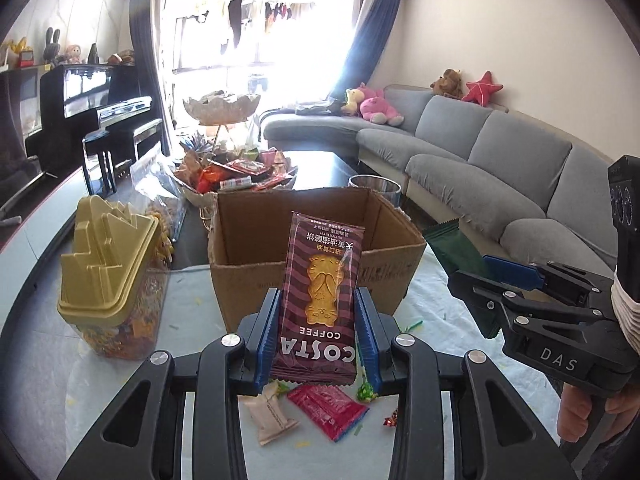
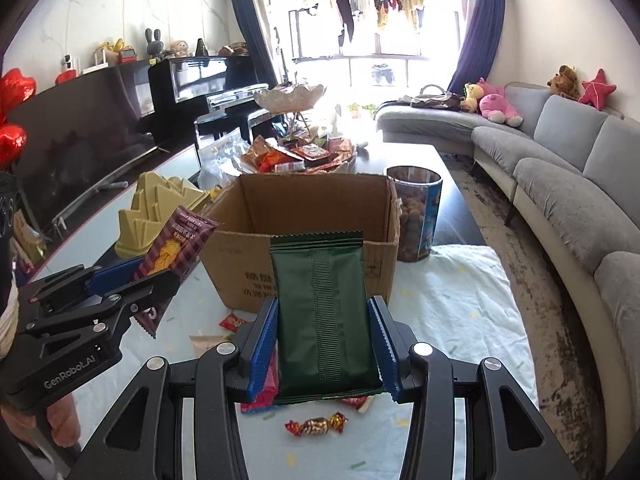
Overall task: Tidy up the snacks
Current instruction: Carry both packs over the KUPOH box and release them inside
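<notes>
The cardboard box (image 1: 316, 248) stands open-topped mid-desk with room inside, but its near wall rises between both packets and that space; a low carry would likely catch the rim. The gold-lidded jar (image 1: 108, 276) crowds its left, a nut tub (image 2: 416, 216) its right. The left gripper (image 1: 316, 336) is closed on the brown Costa biscuit packet (image 1: 320, 292), the right gripper (image 2: 324, 344) on a green packet (image 2: 320, 304), both upright before the box. Side-by-side grippers could knock together. Loose candies (image 2: 316, 426) lie beneath.
</notes>
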Tool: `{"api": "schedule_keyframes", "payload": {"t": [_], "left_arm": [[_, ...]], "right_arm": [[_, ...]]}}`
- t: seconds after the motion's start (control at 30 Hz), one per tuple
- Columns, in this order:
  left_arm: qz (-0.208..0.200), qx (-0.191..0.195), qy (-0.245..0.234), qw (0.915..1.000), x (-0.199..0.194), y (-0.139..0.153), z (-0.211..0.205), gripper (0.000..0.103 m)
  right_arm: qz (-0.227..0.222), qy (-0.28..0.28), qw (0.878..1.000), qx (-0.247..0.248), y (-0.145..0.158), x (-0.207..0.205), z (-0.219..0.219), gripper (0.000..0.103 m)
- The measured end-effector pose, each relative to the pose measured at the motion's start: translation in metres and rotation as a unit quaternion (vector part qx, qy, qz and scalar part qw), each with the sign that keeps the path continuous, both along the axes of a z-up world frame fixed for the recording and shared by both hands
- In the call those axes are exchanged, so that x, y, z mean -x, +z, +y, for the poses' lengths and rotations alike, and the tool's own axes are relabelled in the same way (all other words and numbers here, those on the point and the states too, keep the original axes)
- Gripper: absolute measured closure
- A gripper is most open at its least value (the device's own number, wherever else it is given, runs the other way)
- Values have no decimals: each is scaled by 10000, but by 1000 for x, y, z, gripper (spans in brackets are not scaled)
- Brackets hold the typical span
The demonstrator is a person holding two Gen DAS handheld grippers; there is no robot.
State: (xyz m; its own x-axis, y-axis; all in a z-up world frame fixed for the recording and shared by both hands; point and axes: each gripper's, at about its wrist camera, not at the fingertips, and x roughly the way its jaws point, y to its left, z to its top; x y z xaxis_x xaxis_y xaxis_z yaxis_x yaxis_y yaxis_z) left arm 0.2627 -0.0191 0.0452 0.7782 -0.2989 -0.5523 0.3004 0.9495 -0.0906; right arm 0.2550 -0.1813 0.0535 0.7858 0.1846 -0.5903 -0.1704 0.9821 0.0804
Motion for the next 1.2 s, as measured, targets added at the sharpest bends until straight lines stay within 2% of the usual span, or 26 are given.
{"api": "schedule_keyframes", "payload": {"t": [0.43,1.03,1.13,1.2], "left_arm": [[-34,38,98,9999,-58,27,5,67],[357,102,158,9992,-136,6,13,66],[406,75,224,9989,-143,2,12,63],[376,64,319,9988,-142,0,13,52]], "right_arm": [[-191,54,9998,-24,28,-53,6,57],[22,132,9999,60,15,-134,18,57],[101,125,9999,54,10,-144,18,57],[124,104,9999,49,6,-148,18,55]]}}
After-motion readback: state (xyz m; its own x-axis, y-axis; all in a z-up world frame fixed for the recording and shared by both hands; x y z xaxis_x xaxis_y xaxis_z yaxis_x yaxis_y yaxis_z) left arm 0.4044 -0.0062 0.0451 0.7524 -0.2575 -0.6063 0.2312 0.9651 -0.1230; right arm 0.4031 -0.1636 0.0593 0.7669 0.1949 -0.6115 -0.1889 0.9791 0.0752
